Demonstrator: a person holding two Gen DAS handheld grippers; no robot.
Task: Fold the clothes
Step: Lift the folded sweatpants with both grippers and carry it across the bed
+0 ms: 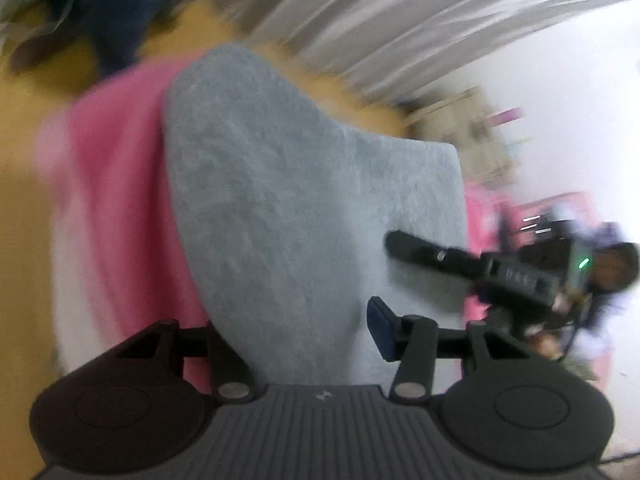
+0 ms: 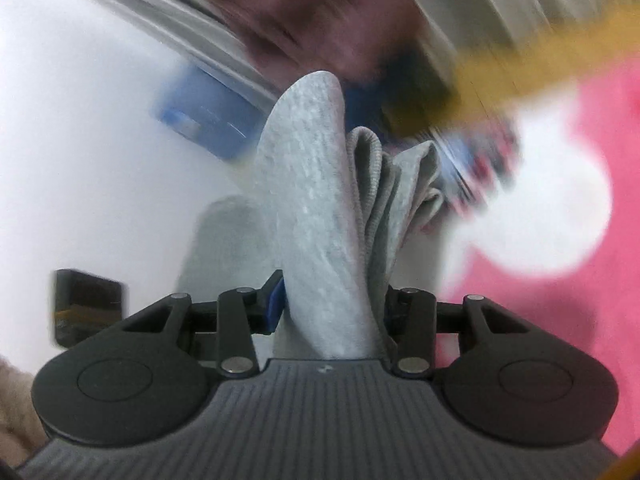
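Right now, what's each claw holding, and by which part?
Both hold the grey garment. The right claw is shut on a bunched edge of it; the left claw has the cloth between its fingers, exact part unclear through blur.

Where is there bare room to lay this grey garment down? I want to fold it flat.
The pink-and-white cloth left of the lifted grey fabric garment looks bare, and so does its pink stretch at right in the right wrist view. It is crowded at the far edge, where dark blue clothes are heaped on the yellow surface. The pictures are blurred.
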